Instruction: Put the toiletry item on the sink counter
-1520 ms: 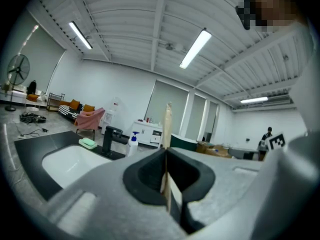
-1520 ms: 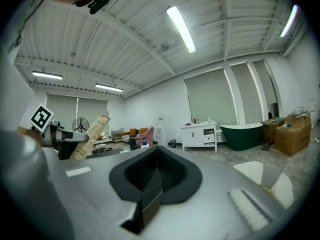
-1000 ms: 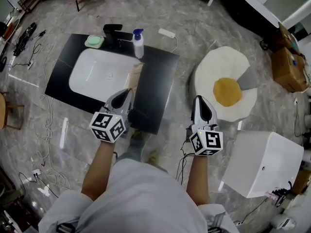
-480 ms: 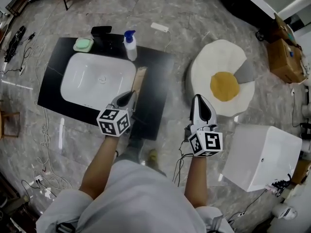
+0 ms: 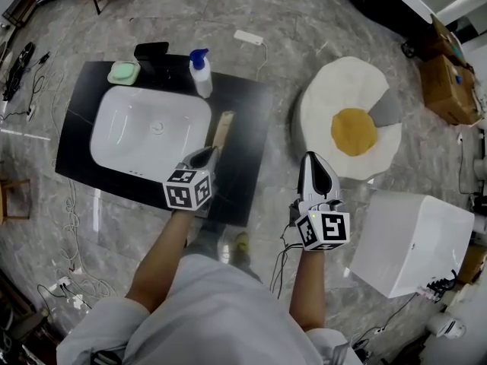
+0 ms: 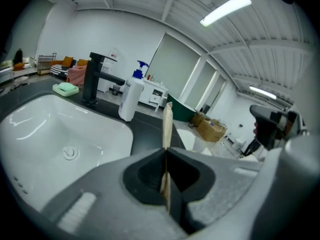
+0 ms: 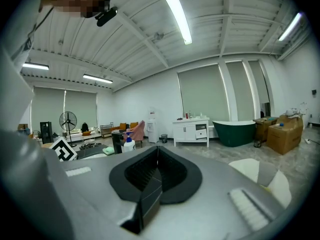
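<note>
The toiletry item (image 5: 221, 130), a flat tan strip, points away from the person. Its long axis runs from the left gripper (image 5: 204, 157) toward the back of the dark worktop (image 5: 247, 128), just right of the white basin (image 5: 148, 131) and roughly in line with the pump bottle (image 5: 202, 74). The left gripper view shows it edge-on as a thin sliver (image 6: 167, 126), with the jaws of the left gripper (image 6: 165, 156) clamped on its near end, which they hide. Neither view shows whether the far tip touches the worktop, and no print on it can be made out. The right gripper (image 5: 317, 167) hangs off the worktop's right edge, over the floor near the egg-shaped rug (image 5: 351, 120). Its own view shows the jaws of the right gripper (image 7: 157, 160) pressed together with nothing between them.
</note>
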Available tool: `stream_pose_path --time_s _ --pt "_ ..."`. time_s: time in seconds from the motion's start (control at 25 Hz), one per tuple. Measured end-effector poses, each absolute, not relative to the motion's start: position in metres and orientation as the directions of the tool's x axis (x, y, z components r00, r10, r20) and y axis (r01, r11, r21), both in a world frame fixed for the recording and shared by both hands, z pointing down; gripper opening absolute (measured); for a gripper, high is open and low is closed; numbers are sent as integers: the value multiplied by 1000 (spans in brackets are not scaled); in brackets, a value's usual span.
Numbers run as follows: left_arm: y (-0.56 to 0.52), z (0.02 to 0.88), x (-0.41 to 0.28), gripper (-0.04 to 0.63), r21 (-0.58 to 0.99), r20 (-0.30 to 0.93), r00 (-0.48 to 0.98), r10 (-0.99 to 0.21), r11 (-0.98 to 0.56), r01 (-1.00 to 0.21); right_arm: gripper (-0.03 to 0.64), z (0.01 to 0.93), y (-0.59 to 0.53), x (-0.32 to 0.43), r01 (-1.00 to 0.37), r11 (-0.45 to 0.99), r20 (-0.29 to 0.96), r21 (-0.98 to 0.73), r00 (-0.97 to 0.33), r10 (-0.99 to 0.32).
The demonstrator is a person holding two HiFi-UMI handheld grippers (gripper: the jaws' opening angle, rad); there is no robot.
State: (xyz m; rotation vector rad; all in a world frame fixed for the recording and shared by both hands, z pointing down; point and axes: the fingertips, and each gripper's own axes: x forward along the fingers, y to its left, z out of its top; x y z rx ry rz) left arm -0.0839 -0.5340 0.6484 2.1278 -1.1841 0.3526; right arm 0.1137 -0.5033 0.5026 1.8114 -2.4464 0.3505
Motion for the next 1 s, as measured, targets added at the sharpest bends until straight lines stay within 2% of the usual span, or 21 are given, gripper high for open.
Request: stream_pose_path --time_s 0.72,1.0 --pt "-546 699 -86 3 394 614 508 -603 -323 -860 3 528 -503 121 -958 248 245 -144 -278 -929" --pt "-545 706 -90 35 350 636 493 -594 -348 -870 3 529 -502 122 -960 241 257 -143 -272 -928"
